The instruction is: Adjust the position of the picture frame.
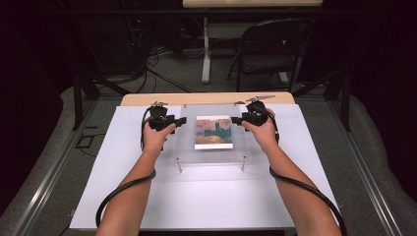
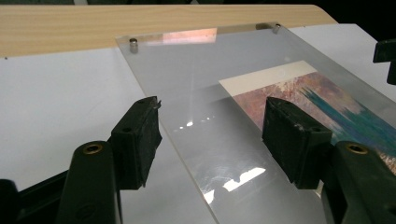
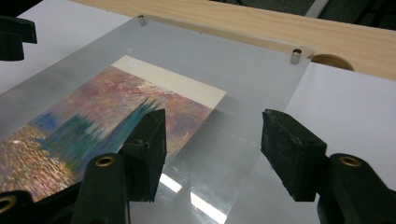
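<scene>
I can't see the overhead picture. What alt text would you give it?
A person's two hands each hold a black claw, left and right, open at opposite side edges of a clear acrylic frame with a colourful painted print inside, raised on small posts over a white board.

A clear acrylic panel [image 1: 212,135] covers a print [image 1: 213,132] of mottled pink, teal and gold; the bench [image 1: 206,99] is pale wood under white sheet [image 1: 206,196].

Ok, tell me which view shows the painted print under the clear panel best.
The right gripper view: the print is large, its colours sharp. The high view shows the whole print, but small. In the left gripper view a claw jaw hides part of the print.
</scene>
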`<state>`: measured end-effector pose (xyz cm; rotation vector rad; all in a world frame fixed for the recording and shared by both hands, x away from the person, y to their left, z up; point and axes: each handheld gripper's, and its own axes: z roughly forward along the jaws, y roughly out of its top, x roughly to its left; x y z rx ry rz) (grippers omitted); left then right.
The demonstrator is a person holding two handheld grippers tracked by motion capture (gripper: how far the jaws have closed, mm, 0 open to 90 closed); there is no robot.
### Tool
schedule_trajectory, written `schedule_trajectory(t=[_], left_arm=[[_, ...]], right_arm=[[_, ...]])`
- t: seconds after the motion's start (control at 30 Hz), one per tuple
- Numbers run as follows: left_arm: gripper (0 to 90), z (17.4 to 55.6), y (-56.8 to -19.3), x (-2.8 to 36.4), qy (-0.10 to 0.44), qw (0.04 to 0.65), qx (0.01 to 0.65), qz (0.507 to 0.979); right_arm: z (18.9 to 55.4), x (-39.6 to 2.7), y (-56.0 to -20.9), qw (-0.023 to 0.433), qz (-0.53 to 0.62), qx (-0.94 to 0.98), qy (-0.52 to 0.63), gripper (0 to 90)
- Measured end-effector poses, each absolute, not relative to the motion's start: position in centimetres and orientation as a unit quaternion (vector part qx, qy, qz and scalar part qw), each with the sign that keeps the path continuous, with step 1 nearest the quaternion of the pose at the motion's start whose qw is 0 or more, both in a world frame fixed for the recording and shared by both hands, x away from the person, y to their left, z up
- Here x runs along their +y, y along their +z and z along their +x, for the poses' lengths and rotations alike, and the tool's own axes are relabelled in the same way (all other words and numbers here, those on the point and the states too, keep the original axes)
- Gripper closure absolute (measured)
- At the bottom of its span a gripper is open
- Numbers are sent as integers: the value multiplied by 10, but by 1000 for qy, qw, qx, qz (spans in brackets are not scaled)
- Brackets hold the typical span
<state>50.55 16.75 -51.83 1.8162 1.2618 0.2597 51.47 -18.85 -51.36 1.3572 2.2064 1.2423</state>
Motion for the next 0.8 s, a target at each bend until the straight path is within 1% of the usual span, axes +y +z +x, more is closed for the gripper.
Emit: schedule_trajectory(t=[0.2, 0.4, 0.6, 0.8], left_arm=[[351, 507, -522, 165, 95, 433, 510, 737], [346, 509, -526, 162, 83, 432, 513, 737], [343, 511, -532, 159, 72, 430, 516, 738], [338, 511, -535, 157, 66, 430, 518, 736]], right_arm=[[516, -190, -518, 127, 478, 757, 427, 353], [517, -192, -524, 121, 487, 755, 422, 358], [518, -193, -527, 96, 500, 746, 430, 362], [518, -193, -529, 86, 502, 747, 427, 362]])
